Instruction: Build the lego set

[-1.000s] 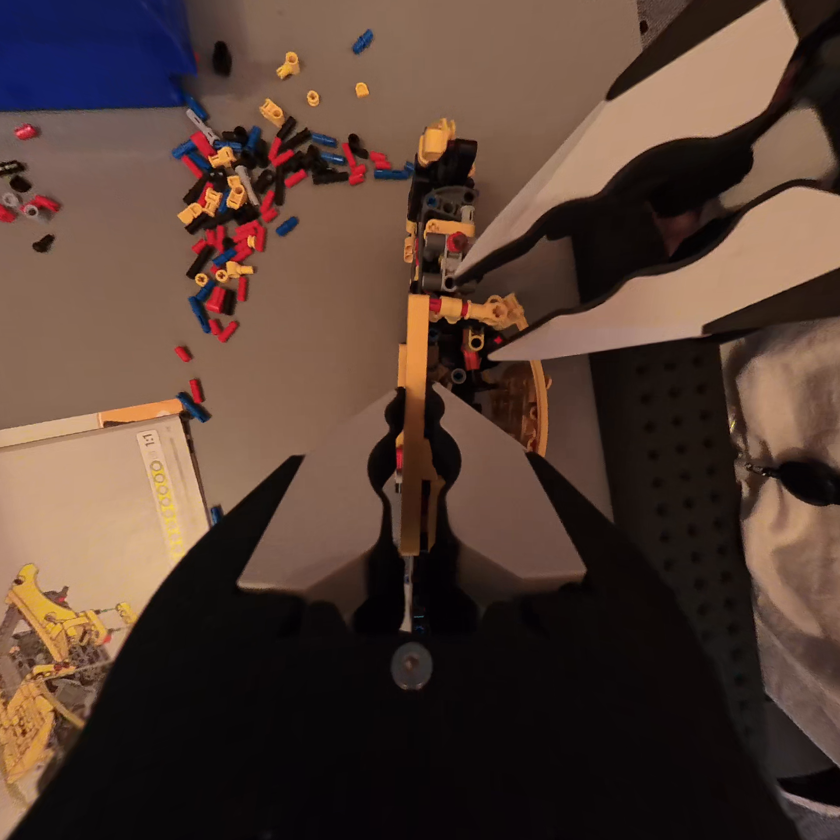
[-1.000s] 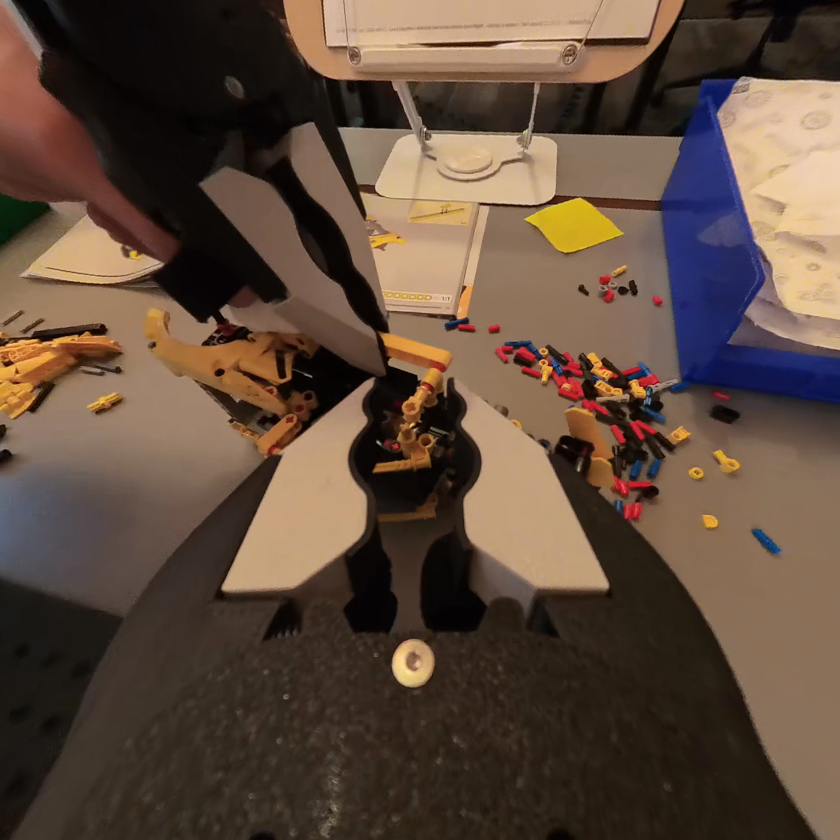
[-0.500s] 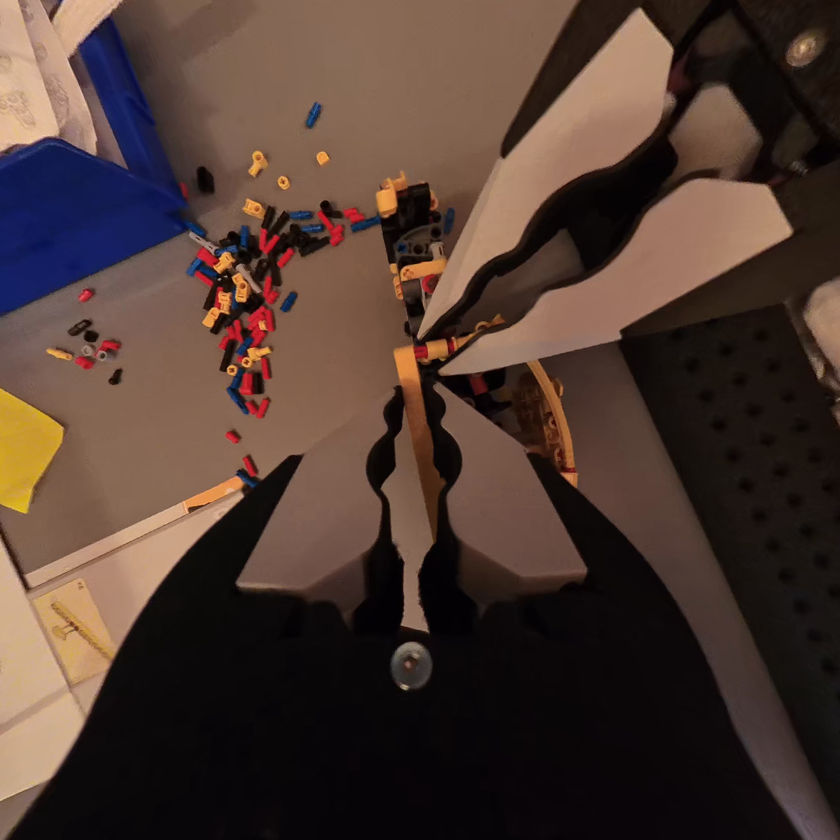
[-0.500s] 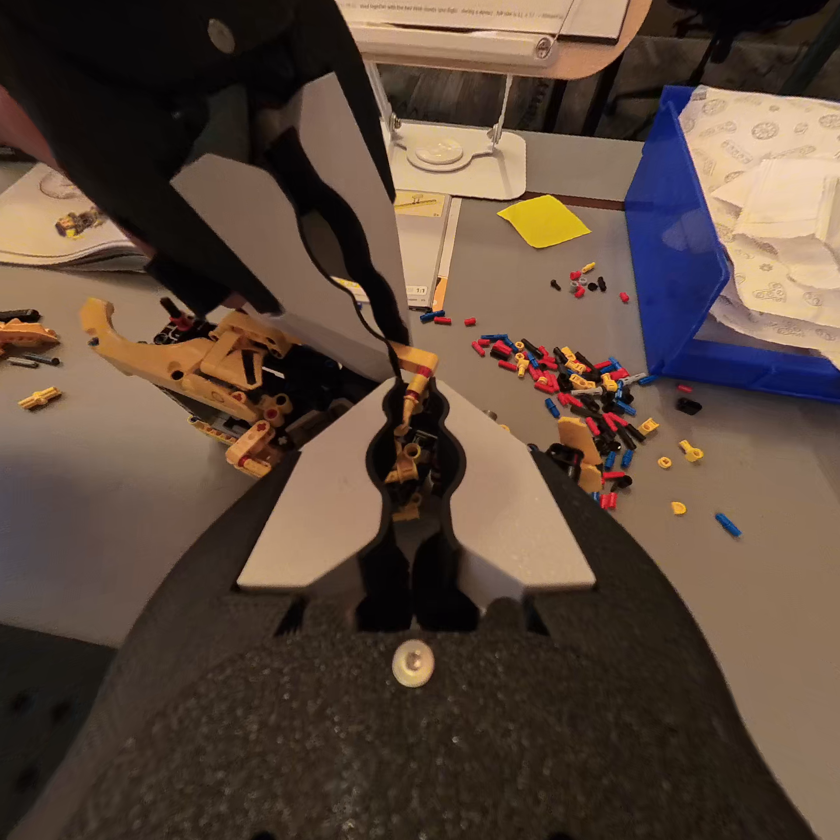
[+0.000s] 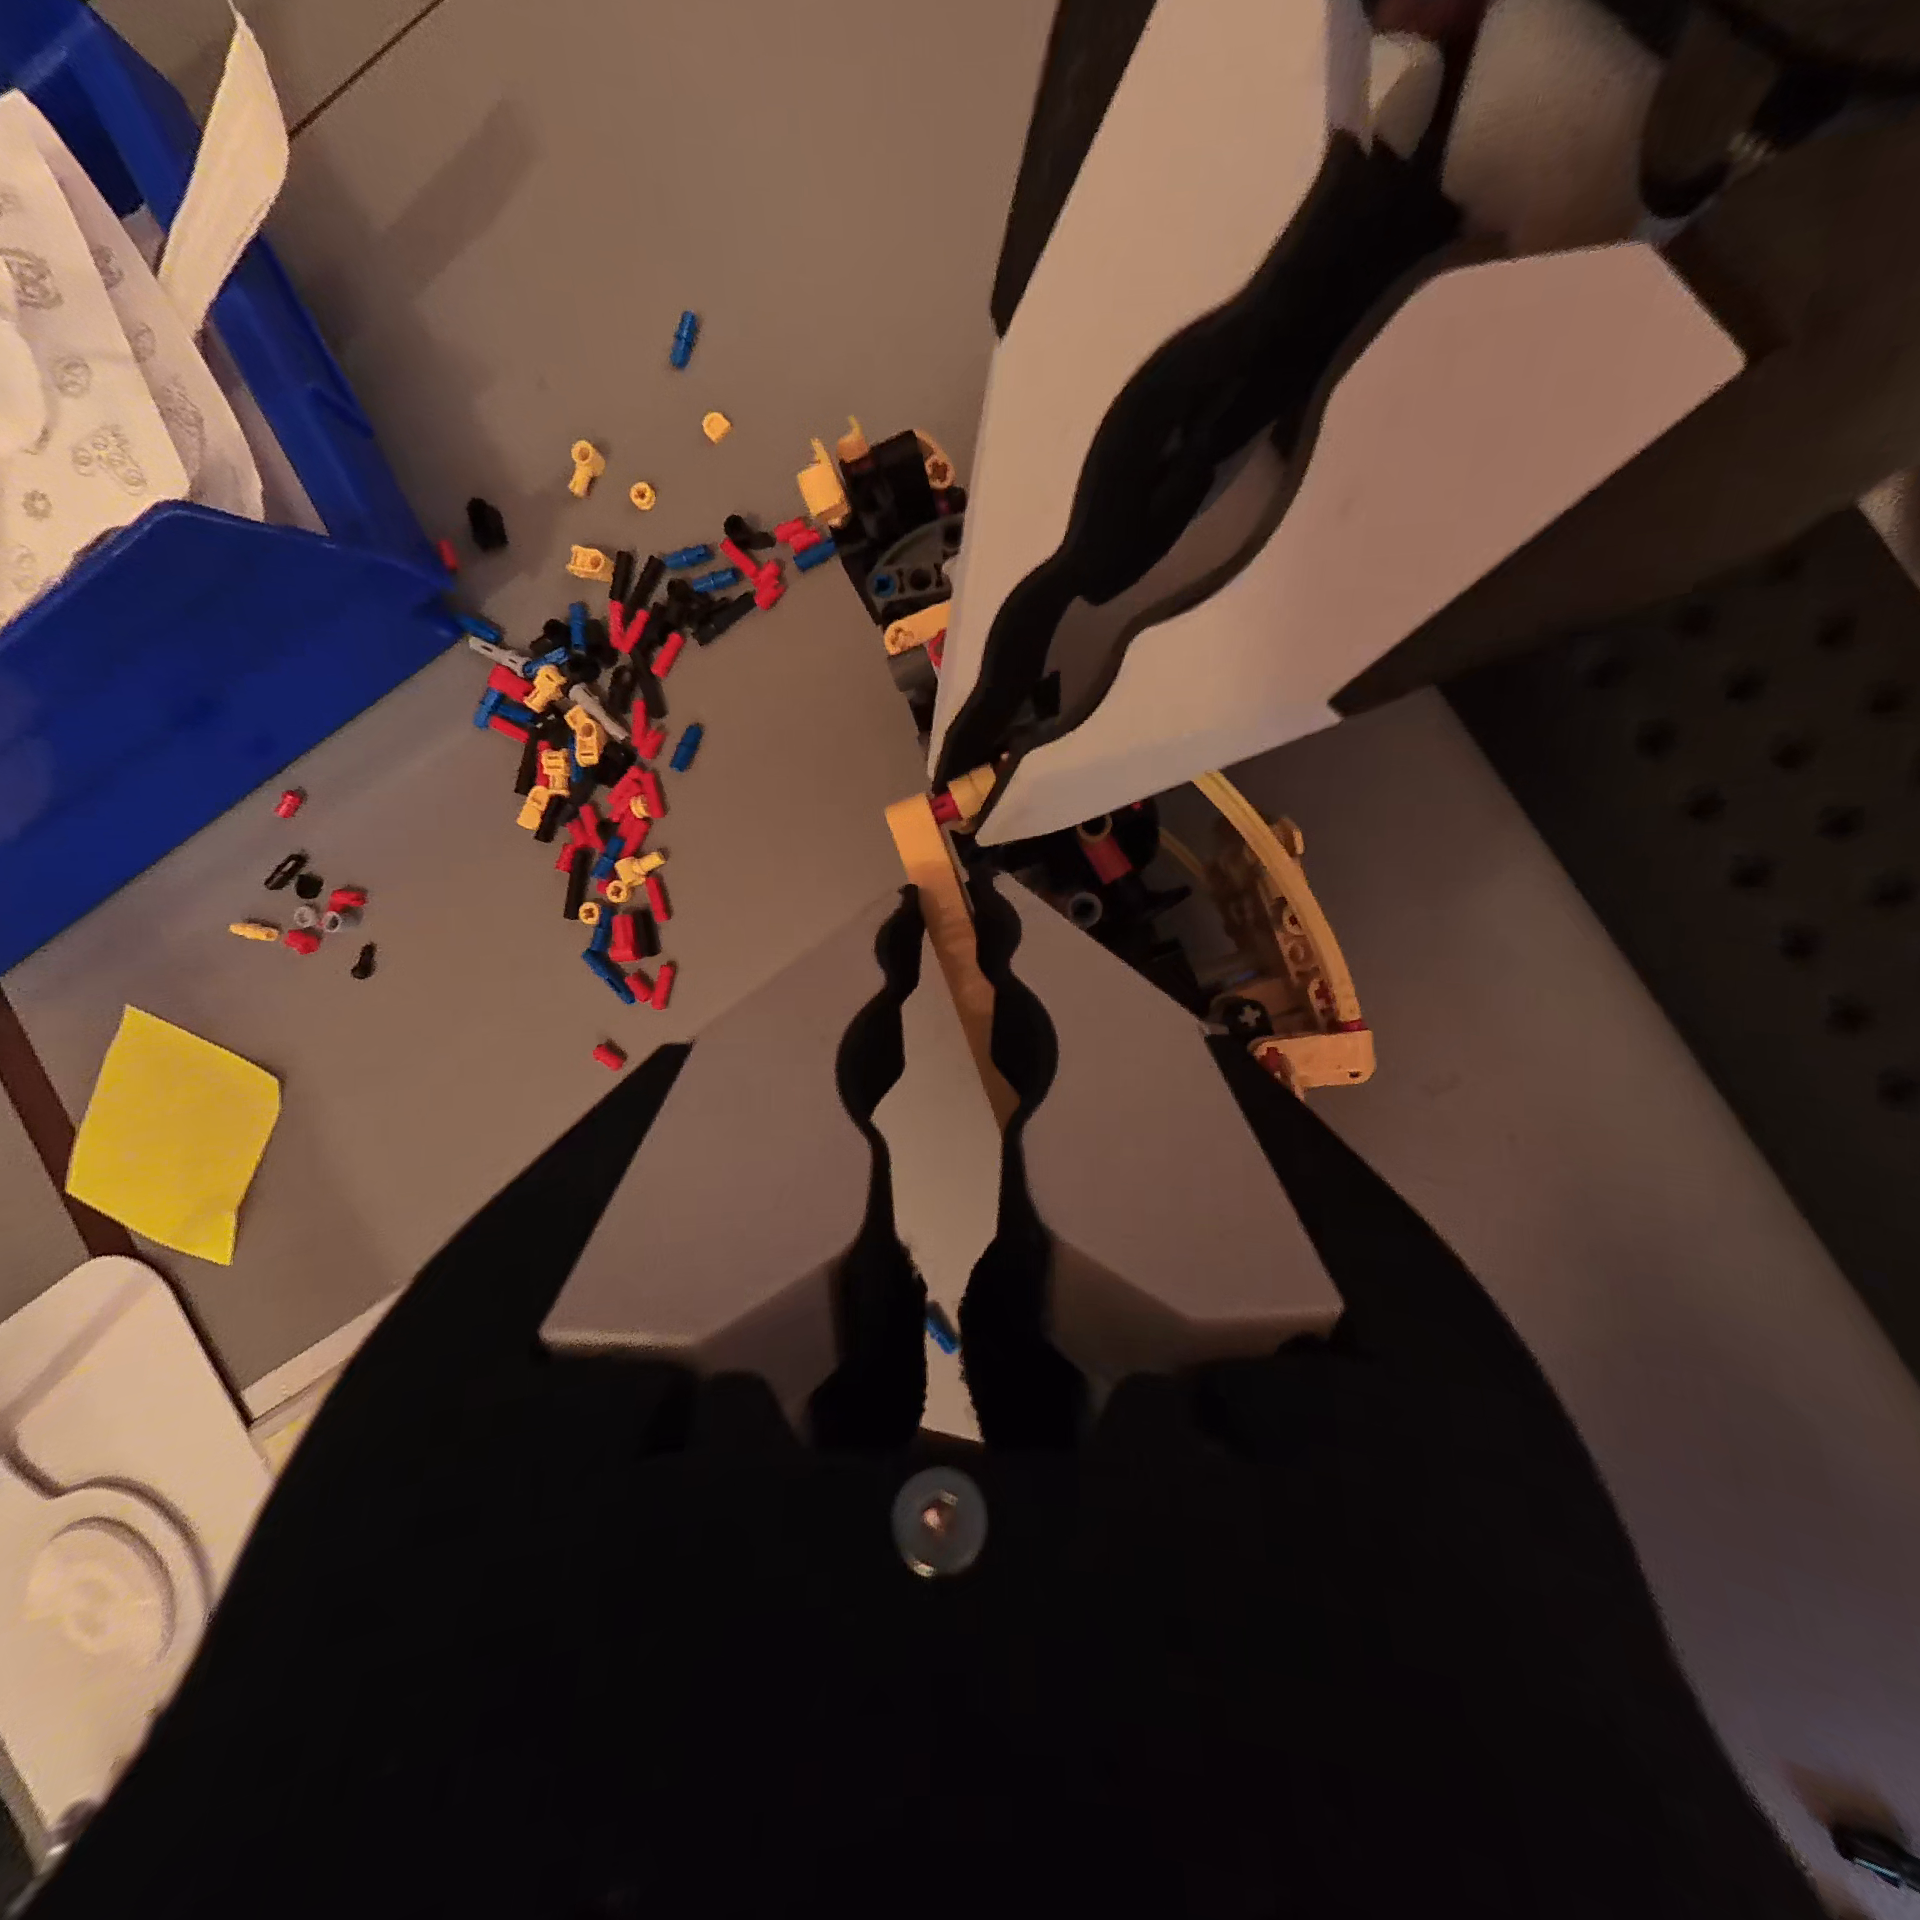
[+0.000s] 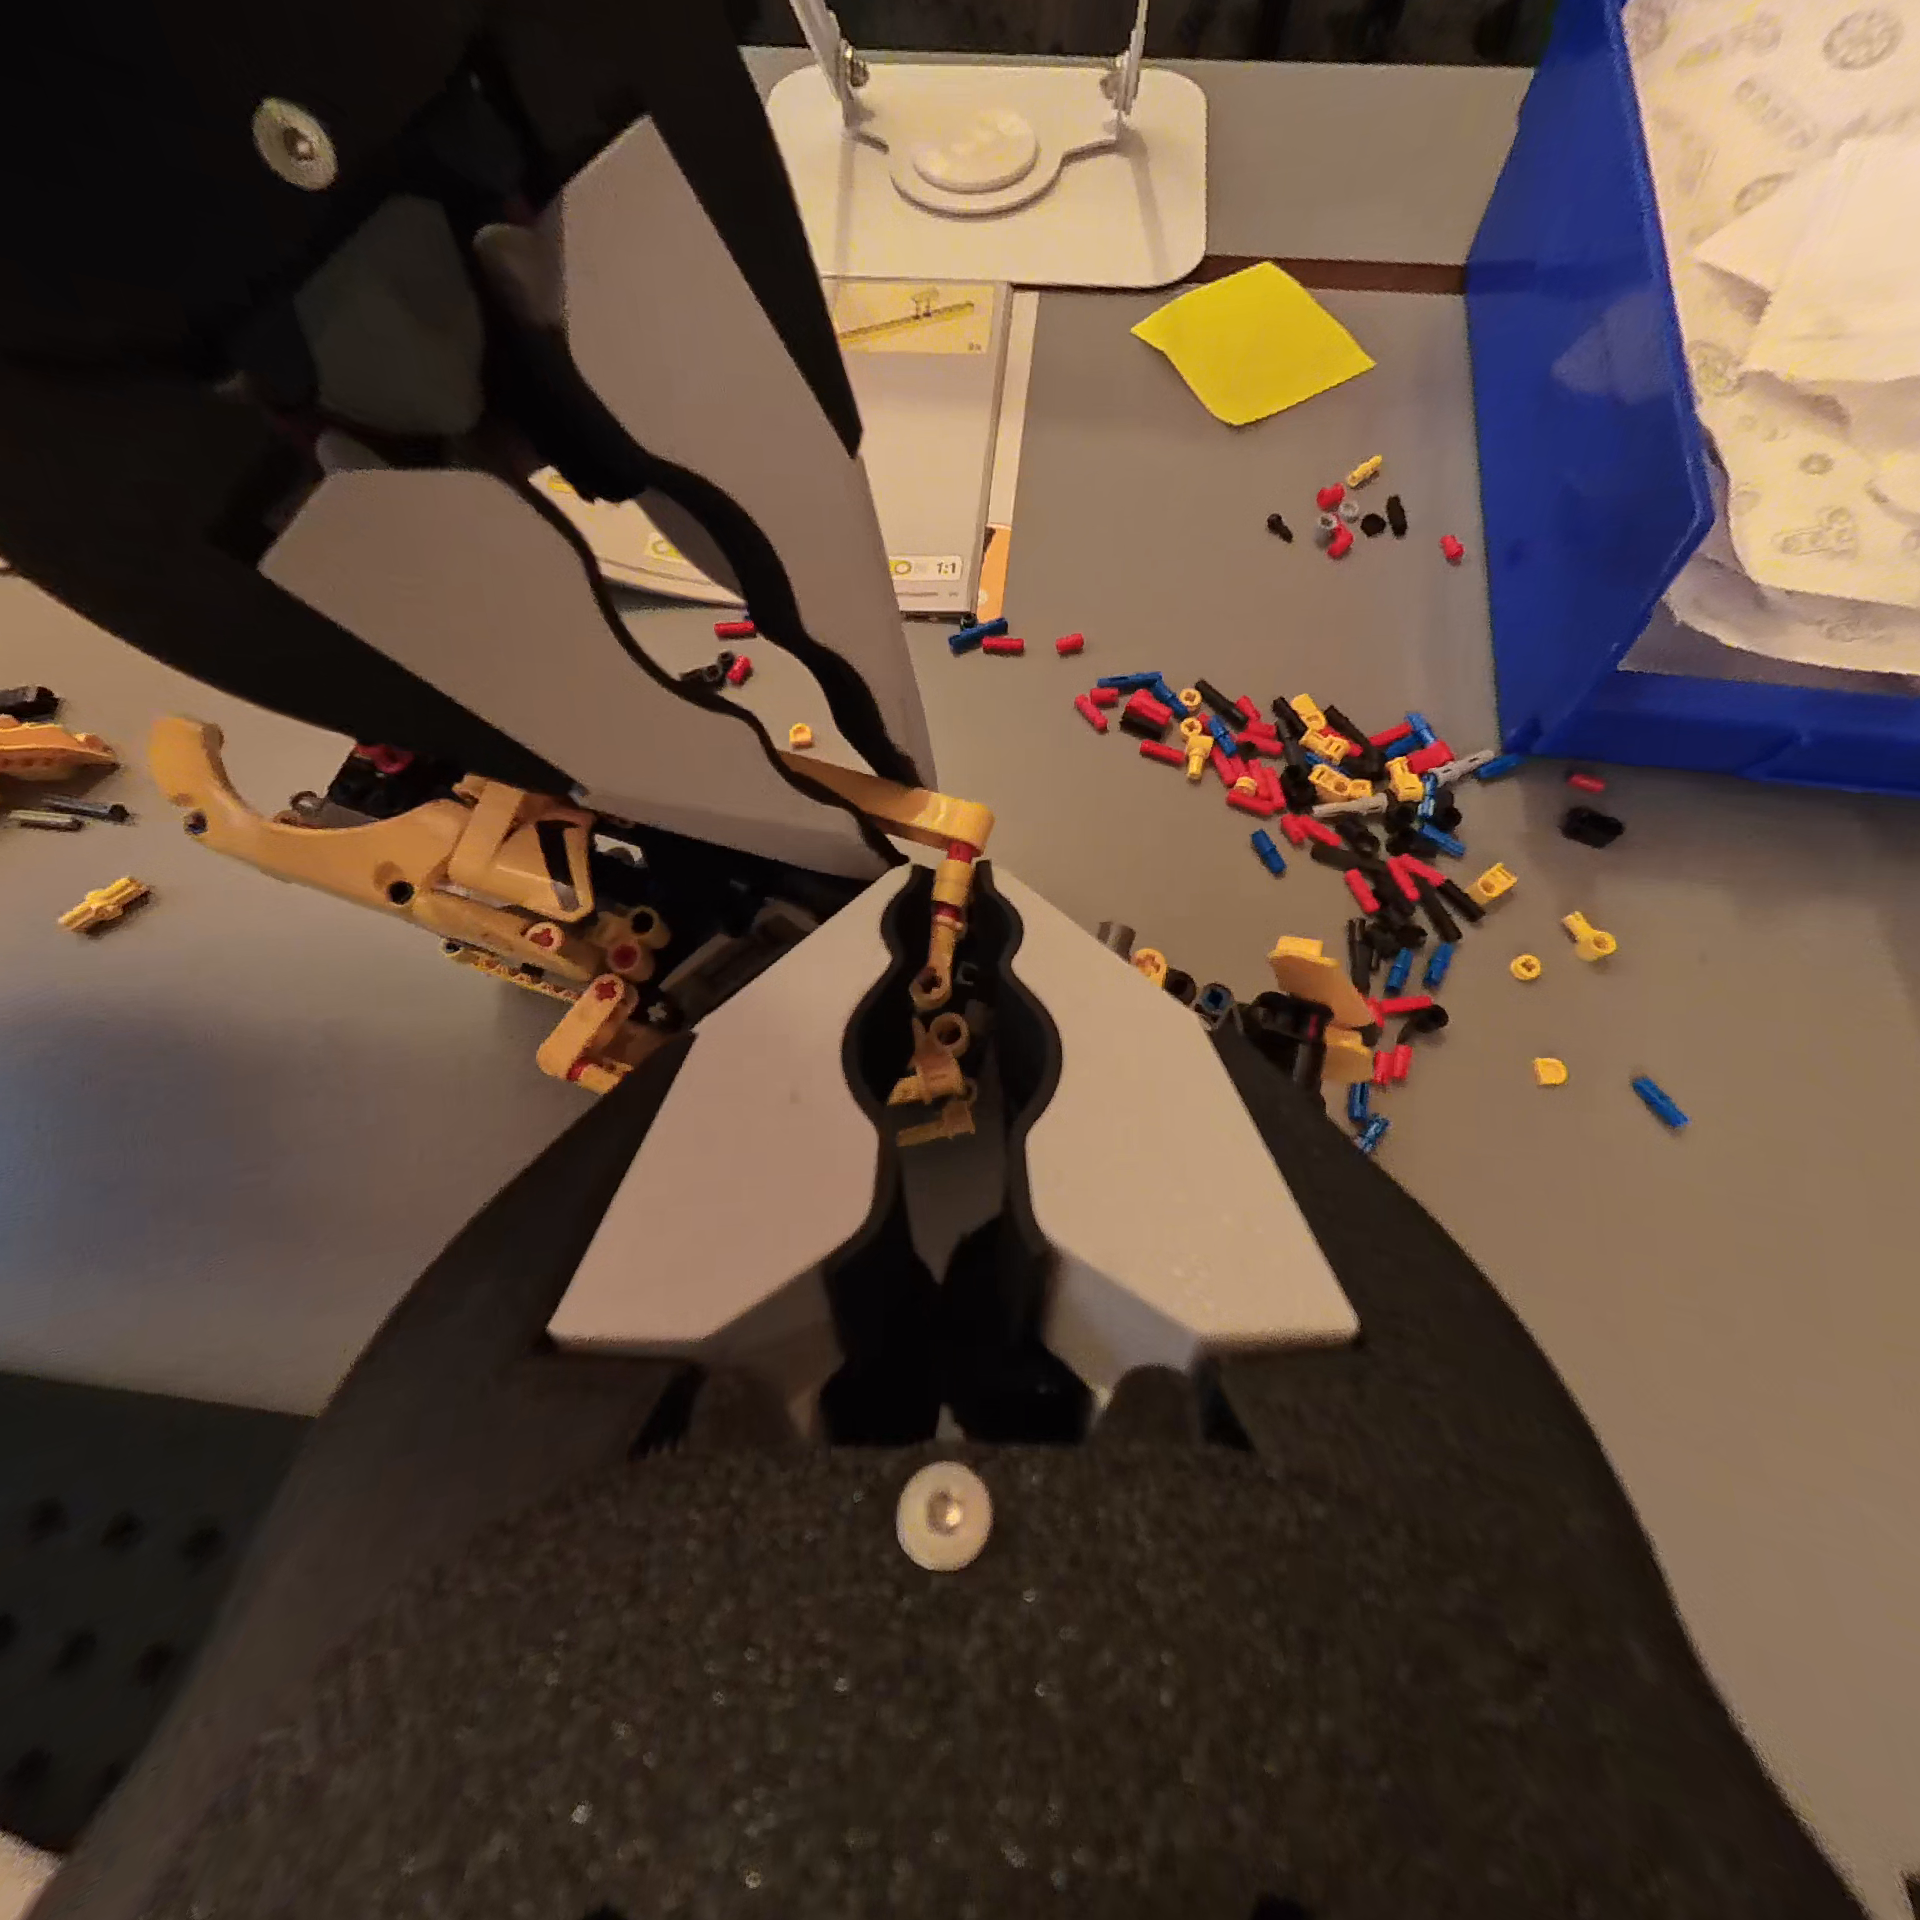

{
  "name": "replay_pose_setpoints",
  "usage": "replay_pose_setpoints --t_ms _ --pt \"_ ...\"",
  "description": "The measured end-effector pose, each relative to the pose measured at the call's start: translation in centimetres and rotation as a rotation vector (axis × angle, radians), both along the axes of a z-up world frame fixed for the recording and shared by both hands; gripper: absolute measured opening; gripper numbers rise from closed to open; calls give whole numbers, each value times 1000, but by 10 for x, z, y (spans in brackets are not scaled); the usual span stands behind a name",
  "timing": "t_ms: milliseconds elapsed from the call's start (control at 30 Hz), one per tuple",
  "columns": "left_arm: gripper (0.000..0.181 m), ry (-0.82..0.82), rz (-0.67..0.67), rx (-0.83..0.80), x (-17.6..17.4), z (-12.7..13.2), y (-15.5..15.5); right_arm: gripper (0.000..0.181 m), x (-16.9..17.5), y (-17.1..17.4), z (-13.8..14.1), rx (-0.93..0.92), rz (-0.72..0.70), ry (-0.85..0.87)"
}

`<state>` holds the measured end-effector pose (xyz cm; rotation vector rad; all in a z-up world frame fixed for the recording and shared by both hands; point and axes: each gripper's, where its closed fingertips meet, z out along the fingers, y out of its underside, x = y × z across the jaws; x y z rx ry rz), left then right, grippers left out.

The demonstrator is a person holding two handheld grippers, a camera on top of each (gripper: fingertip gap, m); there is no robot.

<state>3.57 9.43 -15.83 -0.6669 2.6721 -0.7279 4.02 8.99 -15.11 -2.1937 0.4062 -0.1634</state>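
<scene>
Step in hand, as I read it: seating a pin/connector into the end hole of the yellow beam [image 5: 951, 914] on the half-built model. My left gripper [image 5: 948, 904], centre of the left wrist view, has its 2 fingers pressed onto that beam, pinching it edge-on. My right gripper [image 6: 951, 883], centre of the right wrist view, is nearly closed on a yellow connector with a red pin [image 6: 951, 899], nipped at the very tips, and the pin end touches the beam's rounded end. The 2 grippers meet tip to tip. The model's yellow body [image 6: 436, 873] sits on the grey table [image 6: 208, 1143] at middle left of the right wrist view, partly hidden under the left gripper. Loose parts pile [image 6: 1340, 800] of red, blue, black and yellow pins lies at centre right, near the blue bin [image 6: 1590, 436]; instruction booklet [image 6: 935, 436] and a yellow note [image 6: 1252, 343] are in the upper middle. Next move, my call: keep the left pinch firm, line the pin up square with the hole, push straight in. I can't tell if it is already seated. Risk: grip is at the tips only, so the connector may twist.
</scene>
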Motion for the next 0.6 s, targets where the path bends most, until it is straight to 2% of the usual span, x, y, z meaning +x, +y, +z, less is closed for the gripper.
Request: replay_pose_setpoints --t_ms 100,167,233,300,367,433,500,600 --pt "9 54 59 -45 1 -1 2 7 1 2 1 26 9 20" --pt "9 64 58 -69 -1 0 1 9 -1 1 2 52 78 26" --pt "9 53 49 -62 -1 0 2 21 -8 -6 7 81 244 31" --pt "9 58 46 -56 -2 0 3 27 -22 -15 18 144 489 47" --pt "9 61 43 -55 -2 0 2 46 -25 -22 27 204 679 -12" --pt "9 57 40 -51 -2 0 2 54 -18 -24 25 188 768 -6" --pt "9 55 42 -53 -3 0 1 56 -11 -20 27 219 843 48" --pt "9 61 53 -64 -3 0 0 54 -9 -14 15 167 971 51"
